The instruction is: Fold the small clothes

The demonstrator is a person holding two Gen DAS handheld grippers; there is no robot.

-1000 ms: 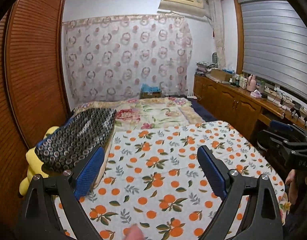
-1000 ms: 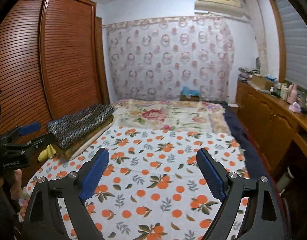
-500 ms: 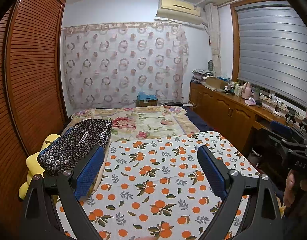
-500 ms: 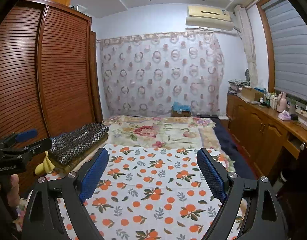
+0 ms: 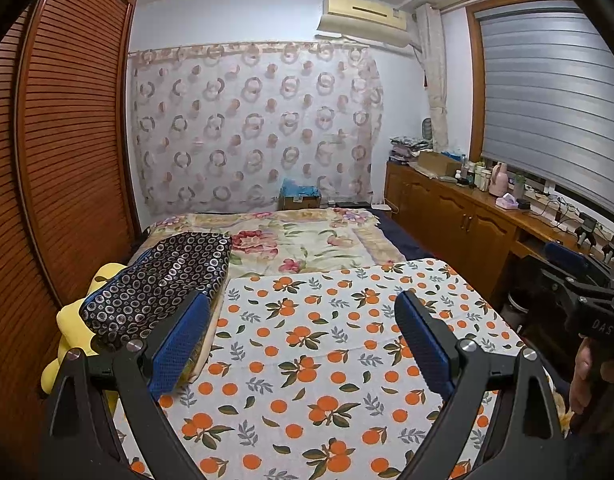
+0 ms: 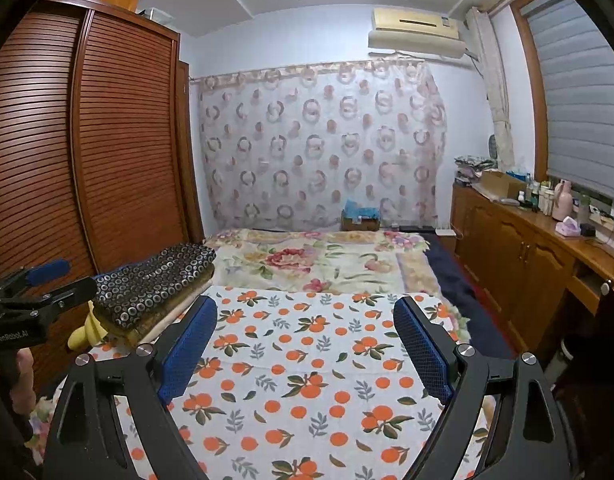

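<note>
White sheet (image 5: 327, 360) with orange fruit and green leaves. At 10 o'clock, a dark folded cloth (image 5: 163, 280) with pale rings beside a yellow toy (image 5: 71, 332). At 12, a cream floral blanket (image 5: 307, 240) and a pinkish ring-patterned curtain (image 5: 255, 124). Blue pads (image 6: 187, 344) on black grippers.

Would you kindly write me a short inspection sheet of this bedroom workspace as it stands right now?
Surface: orange-print cloth spread flat on the bed.
Job's things: no small garment seen on the cloth.
Clutter: folded ring-print blanket at the left edge, yellow plush toy beside it.
Tongs: left tongs open, holding nothing; right tongs open, holding nothing.
Cables: wires on the wooden sideboard.
Surroundings: louvred wardrobe, patterned curtain, air conditioner.
</note>
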